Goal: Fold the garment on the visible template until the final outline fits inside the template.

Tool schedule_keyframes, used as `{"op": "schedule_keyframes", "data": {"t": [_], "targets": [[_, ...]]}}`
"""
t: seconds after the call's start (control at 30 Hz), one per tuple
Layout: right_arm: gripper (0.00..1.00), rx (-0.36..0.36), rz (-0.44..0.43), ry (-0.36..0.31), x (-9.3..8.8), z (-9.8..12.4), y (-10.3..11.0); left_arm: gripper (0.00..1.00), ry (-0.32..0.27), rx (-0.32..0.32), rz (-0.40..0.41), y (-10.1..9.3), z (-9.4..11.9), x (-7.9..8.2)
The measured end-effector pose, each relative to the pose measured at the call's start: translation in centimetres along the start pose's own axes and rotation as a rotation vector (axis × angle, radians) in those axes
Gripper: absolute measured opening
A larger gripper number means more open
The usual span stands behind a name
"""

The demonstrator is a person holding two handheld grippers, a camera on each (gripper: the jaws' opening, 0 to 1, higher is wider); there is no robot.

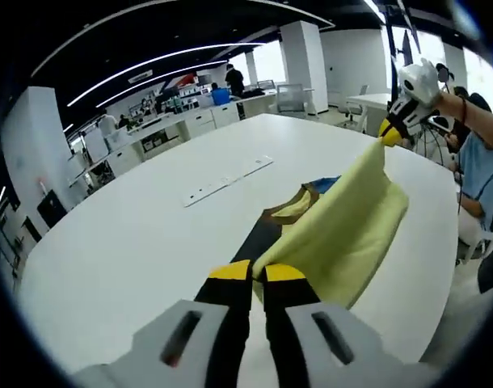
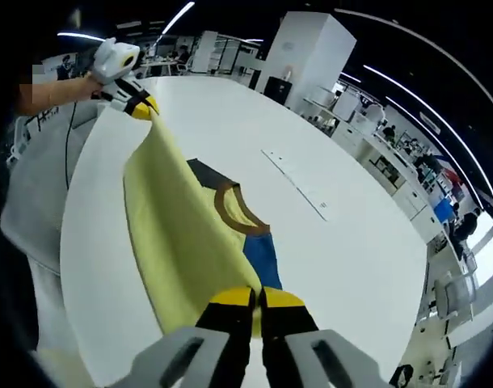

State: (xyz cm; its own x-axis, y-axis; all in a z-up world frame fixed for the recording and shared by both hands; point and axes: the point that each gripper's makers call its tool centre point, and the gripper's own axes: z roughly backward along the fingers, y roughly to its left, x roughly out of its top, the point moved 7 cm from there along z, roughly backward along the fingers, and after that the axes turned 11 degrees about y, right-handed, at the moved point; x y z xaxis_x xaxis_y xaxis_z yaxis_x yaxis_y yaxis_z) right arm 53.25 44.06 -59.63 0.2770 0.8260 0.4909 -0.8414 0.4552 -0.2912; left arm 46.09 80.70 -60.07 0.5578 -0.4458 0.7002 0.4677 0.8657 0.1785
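Note:
A pale yellow garment [image 1: 343, 230] with a brown collar [image 1: 295, 208] and black and blue panels is lifted off the white table [image 1: 133, 234] and stretched between both grippers. My left gripper [image 1: 257, 272] is shut on one lower corner of the cloth. In the left gripper view the right gripper [image 1: 392, 129] pinches the other corner at upper right. In the right gripper view the garment [image 2: 178, 234] hangs from my right gripper [image 2: 257, 297], shut on it, with the collar [image 2: 234, 208] and a blue panel [image 2: 261, 257] showing; the left gripper [image 2: 137, 103] holds the far corner.
A thin pale strip [image 1: 228, 181] lies flat on the table beyond the garment, seen too as the strip [image 2: 299, 184]. A person sits at the table edge [image 1: 477, 174]. Desks, chairs and white pillars stand behind the table.

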Motion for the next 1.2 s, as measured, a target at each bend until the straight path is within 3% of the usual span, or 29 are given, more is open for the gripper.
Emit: {"op": "schedule_keyframes", "data": {"t": [0.27,0.37,0.57,1.2], "targets": [[0.00,-0.027,-0.053,-0.004,0.5,-1.9,-1.6,0.01,-0.019,0.041,0.084,1.4,-2.3,1.1],[0.00,-0.032,-0.082,-0.009,0.6,-2.6,-2.1,0.01,-0.020,0.059,0.081,1.7,-3.4,1.2],[0.00,-0.015,-0.104,0.009,0.6,-4.6,-2.9,0.01,0.051,0.098,-0.035,1.7,-5.3,0.9],[0.00,0.044,-0.129,0.085,-0.4,-12.0,-4.1,0.01,0.160,0.057,0.042,3.2,-12.4,-1.5]]}}
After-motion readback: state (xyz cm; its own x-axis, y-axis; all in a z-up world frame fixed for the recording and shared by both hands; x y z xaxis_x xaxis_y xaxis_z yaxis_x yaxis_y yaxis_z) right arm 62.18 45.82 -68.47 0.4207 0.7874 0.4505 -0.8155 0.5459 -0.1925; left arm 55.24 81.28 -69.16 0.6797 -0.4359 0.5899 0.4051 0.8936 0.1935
